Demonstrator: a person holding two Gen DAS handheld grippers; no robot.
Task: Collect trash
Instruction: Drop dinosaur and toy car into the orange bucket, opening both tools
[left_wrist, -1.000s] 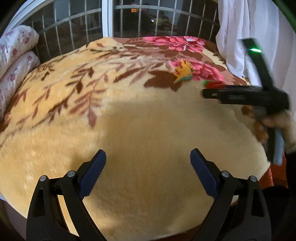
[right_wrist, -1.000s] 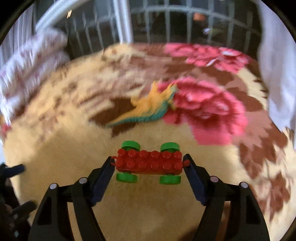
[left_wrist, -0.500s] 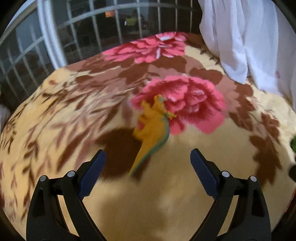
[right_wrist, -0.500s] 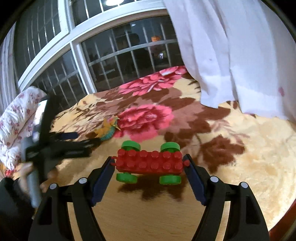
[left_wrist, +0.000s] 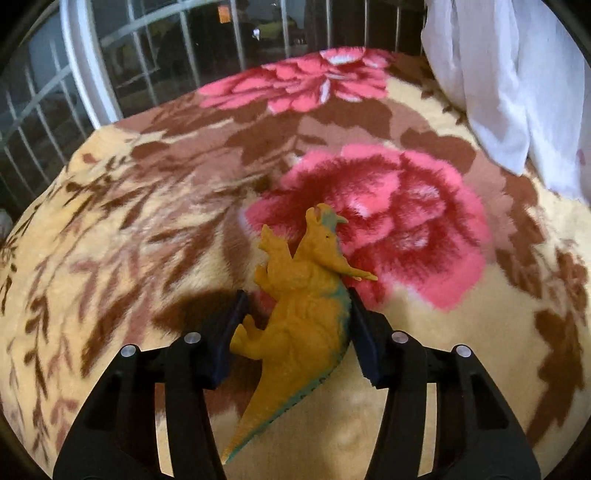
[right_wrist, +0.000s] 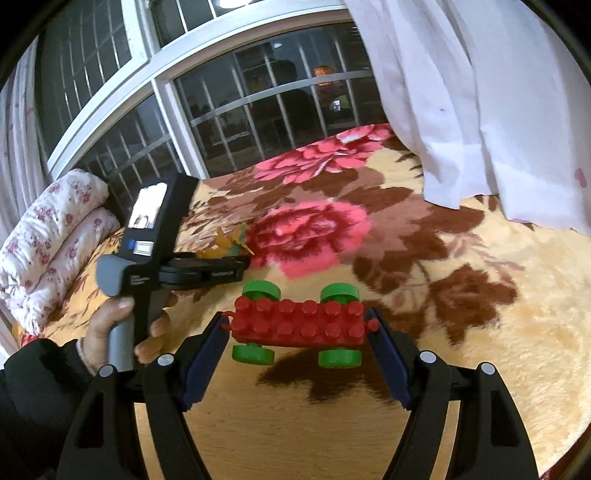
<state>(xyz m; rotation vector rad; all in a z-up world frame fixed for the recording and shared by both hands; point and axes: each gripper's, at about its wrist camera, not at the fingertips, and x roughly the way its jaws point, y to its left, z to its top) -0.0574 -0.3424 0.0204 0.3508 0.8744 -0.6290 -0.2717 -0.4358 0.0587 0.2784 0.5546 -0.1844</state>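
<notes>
An orange toy dinosaur (left_wrist: 303, 310) with a teal back lies on the floral blanket (left_wrist: 147, 221). My left gripper (left_wrist: 295, 317) has its blue pads on both sides of the dinosaur's body, closed around it. In the right wrist view the left gripper (right_wrist: 225, 269) reaches over the blanket to the dinosaur (right_wrist: 229, 242). My right gripper (right_wrist: 299, 328) is shut on a red toy brick car (right_wrist: 299, 325) with green wheels, held above the blanket.
A white curtain (right_wrist: 480, 110) hangs at the right. Rolled floral bedding (right_wrist: 48, 236) lies at the left by the barred window (right_wrist: 258, 103). The blanket's edge (right_wrist: 569, 443) drops off at the lower right.
My left gripper swung right and forward to the dinosaur and closed its jaws around it. My right gripper lifted and pulled back, still holding the red car.
</notes>
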